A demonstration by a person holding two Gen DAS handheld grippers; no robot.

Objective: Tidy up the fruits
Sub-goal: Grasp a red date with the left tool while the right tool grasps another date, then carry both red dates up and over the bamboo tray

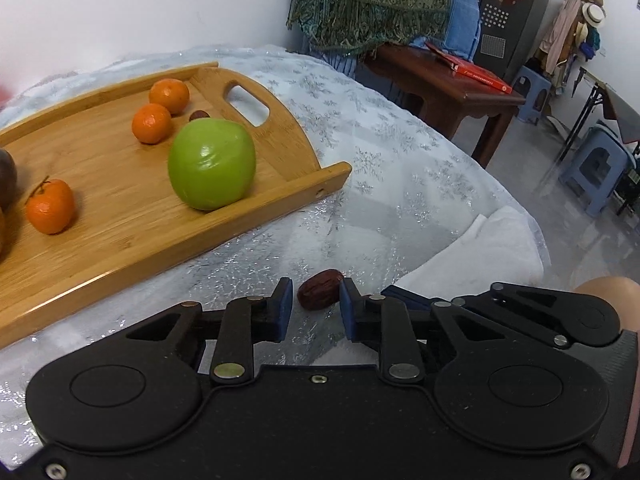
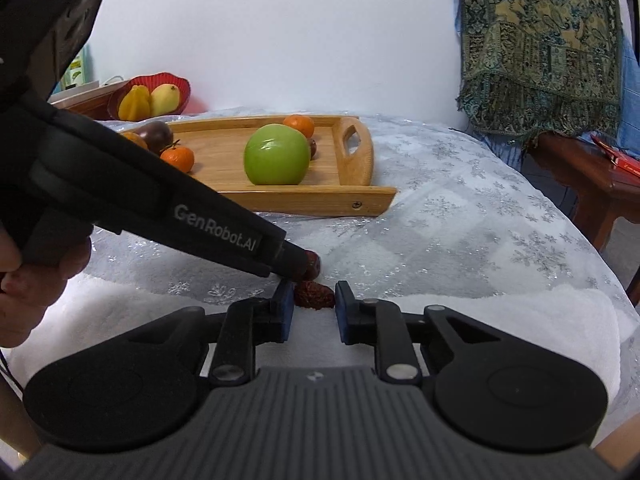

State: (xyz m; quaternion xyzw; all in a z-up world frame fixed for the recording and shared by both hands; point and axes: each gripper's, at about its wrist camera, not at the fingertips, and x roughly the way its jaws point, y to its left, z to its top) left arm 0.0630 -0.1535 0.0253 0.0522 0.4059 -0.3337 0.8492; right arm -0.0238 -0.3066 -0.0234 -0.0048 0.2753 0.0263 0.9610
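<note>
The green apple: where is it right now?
The green apple sits on the wooden tray, near its handle end, beside two tangerines.

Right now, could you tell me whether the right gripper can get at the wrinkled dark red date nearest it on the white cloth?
Probably yes: the wrinkled date sits between the blue pads of the right gripper. The left gripper, on a second date just behind, crowds but does not block.

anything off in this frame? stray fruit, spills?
Two red dates lie on the tablecloth, off the wooden tray: one at the left gripper, one at the right gripper. No spills.
</note>
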